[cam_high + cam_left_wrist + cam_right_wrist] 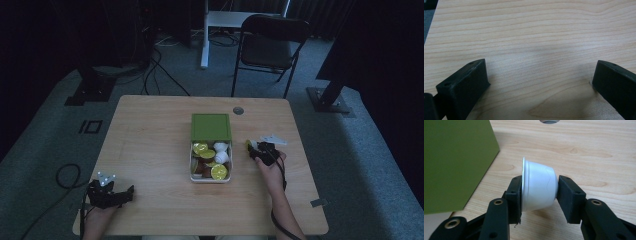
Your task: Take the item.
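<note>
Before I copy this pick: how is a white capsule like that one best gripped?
As the right gripper holds the white capsule now: it lies on its side, one jaw flat on the wide rimmed face, the other on the narrow base. The tapered wall would likely slip, so come from the ends.

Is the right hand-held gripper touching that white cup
Touching. In the right gripper view, the right hand-held gripper has its two black jaws pressed against the white cup, one on its rim side and one on its base, holding it sideways above the table.

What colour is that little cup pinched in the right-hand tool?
White; the cup shows best in the right gripper view.
</note>
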A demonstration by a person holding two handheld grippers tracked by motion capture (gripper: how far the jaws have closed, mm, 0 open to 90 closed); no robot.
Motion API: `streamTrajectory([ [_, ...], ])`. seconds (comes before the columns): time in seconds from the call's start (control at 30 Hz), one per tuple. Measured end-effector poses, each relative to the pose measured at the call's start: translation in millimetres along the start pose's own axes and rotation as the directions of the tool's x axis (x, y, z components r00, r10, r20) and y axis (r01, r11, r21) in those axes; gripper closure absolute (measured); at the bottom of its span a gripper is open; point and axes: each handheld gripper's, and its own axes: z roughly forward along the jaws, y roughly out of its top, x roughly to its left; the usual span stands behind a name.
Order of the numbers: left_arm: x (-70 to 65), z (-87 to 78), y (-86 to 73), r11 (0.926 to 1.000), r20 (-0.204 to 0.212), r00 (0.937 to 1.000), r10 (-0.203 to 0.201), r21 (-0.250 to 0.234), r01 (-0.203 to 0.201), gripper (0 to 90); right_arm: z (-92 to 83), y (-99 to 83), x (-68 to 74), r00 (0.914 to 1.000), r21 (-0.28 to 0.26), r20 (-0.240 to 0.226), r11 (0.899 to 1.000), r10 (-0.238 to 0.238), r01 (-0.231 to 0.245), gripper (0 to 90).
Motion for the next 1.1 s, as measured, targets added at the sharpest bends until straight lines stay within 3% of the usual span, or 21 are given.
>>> streamTrajectory([
  [0.57, 0.0, 0.0, 0.0, 1.0000, 0.000, 1.0000, 0.000, 0.000, 0.000, 0.3, 6.2, -8.9, -6.9, 0.9994, 0.045, -0.003, 0.998, 0.033, -0.033, 55.9],
  [0.8, 0.0, 0.0, 0.0, 1.0000, 0.000, 1.0000, 0.000, 0.000, 0.000, 0.3, 6.6, -8.7, -7.1, 0.9993, 0.061, -0.004, 0.997, 0.037, -0.036, 49.9],
  [1.1, 0.0, 0.0, 0.0, 1.0000, 0.000, 1.0000, 0.000, 0.000, 0.000, 0.3, -2.0, -4.3, -11.0, 0.9990, 0.031, -0.004, 0.999, 0.043, -0.043, 43.6],
])
